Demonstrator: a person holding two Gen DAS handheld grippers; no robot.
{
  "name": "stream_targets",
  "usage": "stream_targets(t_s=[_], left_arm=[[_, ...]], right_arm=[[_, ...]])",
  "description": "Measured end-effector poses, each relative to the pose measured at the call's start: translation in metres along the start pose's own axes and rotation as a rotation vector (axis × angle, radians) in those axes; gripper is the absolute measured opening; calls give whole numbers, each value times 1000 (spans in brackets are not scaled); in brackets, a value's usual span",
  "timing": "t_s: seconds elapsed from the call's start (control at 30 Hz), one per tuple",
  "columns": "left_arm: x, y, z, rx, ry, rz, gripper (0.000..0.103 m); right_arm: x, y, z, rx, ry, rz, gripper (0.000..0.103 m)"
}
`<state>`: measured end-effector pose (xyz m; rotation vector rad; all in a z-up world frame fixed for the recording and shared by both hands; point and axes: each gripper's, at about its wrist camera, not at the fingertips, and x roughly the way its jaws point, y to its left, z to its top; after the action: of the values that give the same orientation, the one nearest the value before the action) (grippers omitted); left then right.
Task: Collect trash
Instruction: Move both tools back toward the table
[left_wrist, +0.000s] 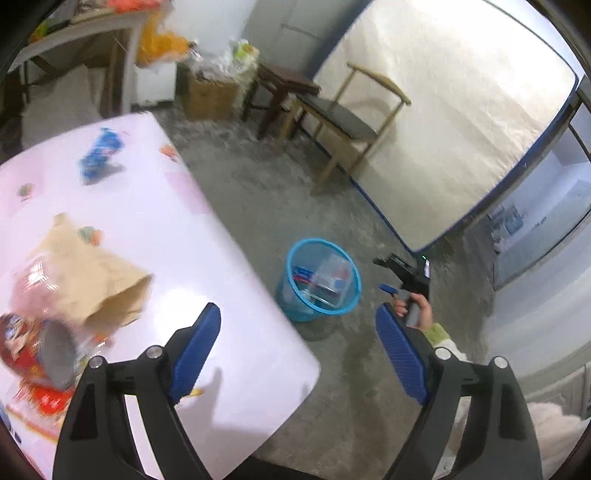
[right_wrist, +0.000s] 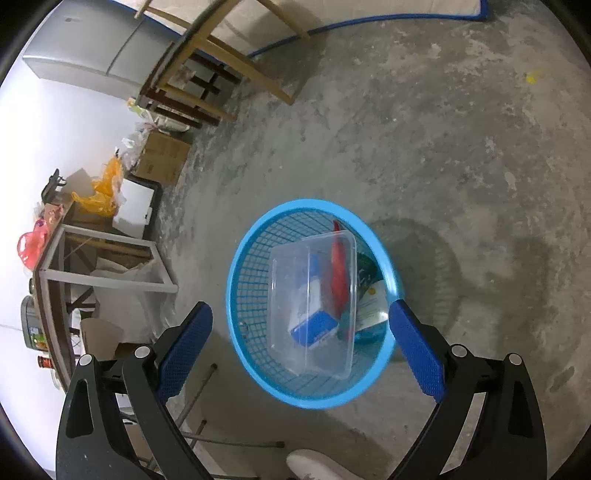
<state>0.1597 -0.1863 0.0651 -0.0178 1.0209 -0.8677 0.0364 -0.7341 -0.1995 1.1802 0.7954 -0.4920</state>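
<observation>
Blue mesh waste basket (right_wrist: 314, 302) standing on the bare concrete floor (right_wrist: 461, 147), seen from above in the right wrist view. Inside it: a clear plastic tray (right_wrist: 314, 350) lying tilted, with a blue-and-white box (right_wrist: 314, 326) and a red wrapper (right_wrist: 340, 266) showing through or beside it, and a green-and-white packet (right_wrist: 369, 291) against the basket's far wall.

Right gripper (right_wrist: 299, 328) hangs over the basket, blue pads spread wide, nothing between them. In the left wrist view the basket (left_wrist: 318, 280) stands on the floor just beside the corner of a white table (left_wrist: 229, 302).

Left gripper (left_wrist: 299, 350) is above that table corner, jaws likewise wide and empty. A hand (left_wrist: 415, 310) with a green cuff grips the other tool's handle to the right of the basket.

Trash remaining on the table: a brown paper bag (left_wrist: 99, 280) lying on its side, a red snack wrapper (left_wrist: 22, 343) beside it, and a blue packet (left_wrist: 101, 153) farther off. A wooden chair (left_wrist: 347, 122) stands near the wall; details there are blurred.
</observation>
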Motion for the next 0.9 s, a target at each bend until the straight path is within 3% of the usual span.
stream_targets(t_s=[0.17, 0.33, 0.57, 0.8, 0.9], left_arm=[[-40, 18, -25, 41, -113, 64, 92], [-79, 39, -50, 55, -206, 144, 96], [-108, 82, -93, -31, -234, 234, 97], [-116, 120, -124, -110, -266, 316, 97], [-121, 136, -130, -145, -293, 311, 97]], right_arm=[[-23, 23, -26, -88, 4, 19, 92], [-57, 75, -76, -282, 5, 64, 92], [-98, 167, -153, -564, 51, 153, 92], [-118, 260, -229, -760, 122, 337, 92], [-115, 296, -267, -866, 167, 390, 92]])
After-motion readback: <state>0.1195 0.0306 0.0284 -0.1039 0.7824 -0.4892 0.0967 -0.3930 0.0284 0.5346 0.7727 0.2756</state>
